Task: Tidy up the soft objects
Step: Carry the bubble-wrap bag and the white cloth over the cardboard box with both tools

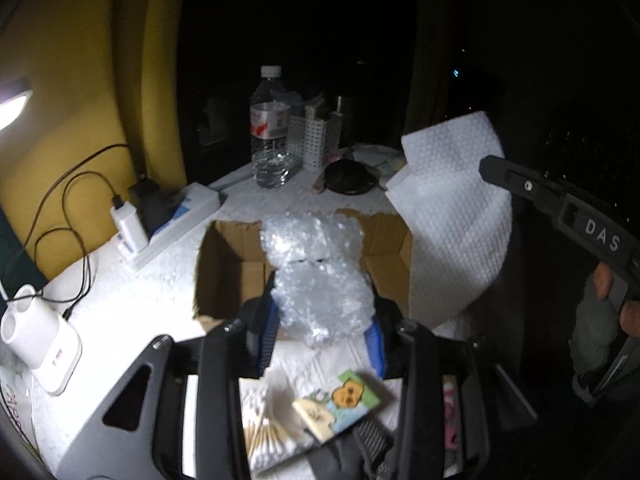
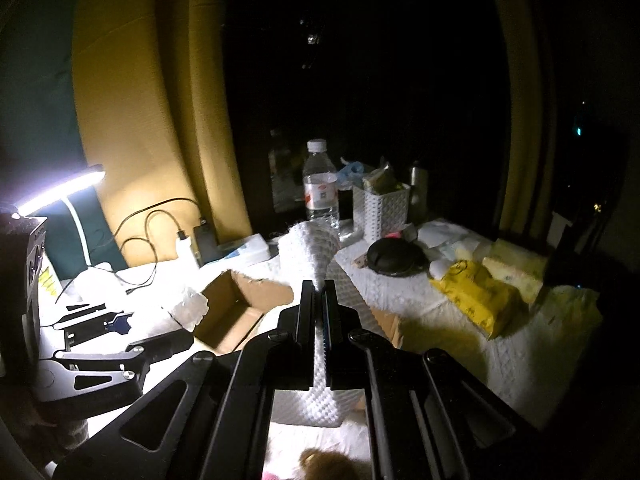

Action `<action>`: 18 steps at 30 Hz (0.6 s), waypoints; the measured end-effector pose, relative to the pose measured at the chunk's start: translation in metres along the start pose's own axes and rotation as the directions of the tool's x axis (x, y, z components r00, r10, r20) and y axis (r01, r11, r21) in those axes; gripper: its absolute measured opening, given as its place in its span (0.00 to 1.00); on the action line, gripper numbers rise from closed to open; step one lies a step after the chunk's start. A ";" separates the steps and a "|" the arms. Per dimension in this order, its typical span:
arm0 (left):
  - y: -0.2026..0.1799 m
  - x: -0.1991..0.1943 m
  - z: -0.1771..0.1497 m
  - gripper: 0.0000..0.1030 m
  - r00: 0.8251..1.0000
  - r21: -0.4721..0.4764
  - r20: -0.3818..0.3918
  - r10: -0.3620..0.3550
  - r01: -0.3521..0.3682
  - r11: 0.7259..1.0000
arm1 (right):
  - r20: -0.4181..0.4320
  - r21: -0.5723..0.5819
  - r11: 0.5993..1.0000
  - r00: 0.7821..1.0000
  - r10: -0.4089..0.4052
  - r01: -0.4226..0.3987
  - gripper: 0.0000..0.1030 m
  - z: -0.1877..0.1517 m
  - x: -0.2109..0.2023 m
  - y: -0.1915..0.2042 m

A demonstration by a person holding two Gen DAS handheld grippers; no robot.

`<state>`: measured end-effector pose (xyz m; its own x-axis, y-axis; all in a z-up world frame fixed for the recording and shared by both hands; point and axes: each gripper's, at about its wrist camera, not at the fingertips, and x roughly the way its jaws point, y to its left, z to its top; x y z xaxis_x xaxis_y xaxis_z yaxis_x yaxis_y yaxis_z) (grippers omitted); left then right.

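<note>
The left tool (image 1: 320, 320) is clenched on a wad of bubble wrap (image 1: 316, 264), held over the open cardboard box (image 1: 228, 264) on the white-covered bench (image 1: 132, 304). The right tool (image 2: 319, 292) is clamped tight on a sheet of white foam wrap (image 2: 310, 248), lifted above the box's right side. Behind the box stand a water bottle (image 1: 270, 128) and a white basket (image 1: 314, 140).

Room dark. Yellow wall (image 2: 132, 112) at left, lit by white LED desk lamp (image 2: 64, 190) at near left. Black window (image 2: 360, 80) at far centre, curtain (image 2: 524, 120) at right. White-covered table (image 2: 460, 340) below.
</note>
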<state>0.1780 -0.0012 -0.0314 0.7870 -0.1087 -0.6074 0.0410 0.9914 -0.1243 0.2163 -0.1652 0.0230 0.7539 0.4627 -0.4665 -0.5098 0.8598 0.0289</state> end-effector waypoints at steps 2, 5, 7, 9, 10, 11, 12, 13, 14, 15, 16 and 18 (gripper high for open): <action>-0.004 0.008 0.004 0.37 1.000 0.002 -0.003 -0.003 0.003 1.000 | 0.003 0.006 1.000 1.000 -0.002 0.002 0.03 0.002 0.005 -0.007; -0.007 0.019 0.009 0.37 1.000 0.003 -0.008 -0.005 0.005 1.000 | 0.002 0.014 1.000 1.000 -0.001 0.001 0.03 0.003 0.014 -0.015; -0.009 0.026 0.010 0.37 1.000 0.002 -0.015 -0.003 0.003 1.000 | -0.005 0.018 1.000 1.000 0.001 -0.001 0.03 0.002 0.021 -0.019; -0.010 0.034 0.010 0.37 1.000 0.000 -0.026 -0.002 0.002 1.000 | -0.019 0.024 1.000 1.000 0.006 -0.005 0.03 -0.002 0.029 -0.023; -0.011 0.039 0.010 0.37 0.999 0.000 -0.032 -0.002 0.002 1.000 | -0.026 0.027 1.000 1.000 0.008 -0.007 0.03 -0.004 0.032 -0.023; -0.011 0.043 0.010 0.37 0.999 0.000 -0.039 0.000 0.000 1.000 | -0.036 0.030 0.999 0.999 0.013 -0.012 0.03 -0.008 0.037 -0.025; -0.012 0.047 0.009 0.37 0.999 0.001 -0.044 0.002 -0.002 1.000 | -0.046 0.034 0.999 0.999 0.017 -0.015 0.03 -0.012 0.041 -0.026; -0.012 0.051 0.008 0.37 0.999 -0.001 -0.051 0.002 -0.003 1.000 | -0.057 0.039 0.999 0.998 0.021 -0.019 0.03 -0.016 0.046 -0.027; -0.012 0.056 0.008 0.37 0.998 -0.002 -0.060 0.002 -0.002 1.000 | -0.066 0.045 0.999 0.998 0.025 -0.022 0.03 -0.019 0.050 -0.028; -0.012 0.059 0.007 0.37 0.998 -0.001 -0.065 0.003 -0.003 1.000 | -0.073 0.052 0.998 0.997 0.029 -0.025 0.03 -0.023 0.054 -0.029; -0.013 0.063 0.006 0.37 0.997 -0.001 -0.072 0.004 -0.004 1.000 | -0.078 0.056 0.998 0.996 0.031 -0.026 0.03 -0.026 0.056 -0.029; -0.014 0.071 0.004 0.37 0.996 -0.001 -0.086 0.003 -0.004 1.000 | -0.092 0.066 0.997 0.995 0.037 -0.031 0.03 -0.033 0.063 -0.031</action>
<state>0.2359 -0.0227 -0.0697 0.7311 -0.1112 -0.6731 0.0375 0.9917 -0.1231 0.2657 -0.1695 -0.0360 0.6933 0.4721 -0.5445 -0.5044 0.8575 0.1013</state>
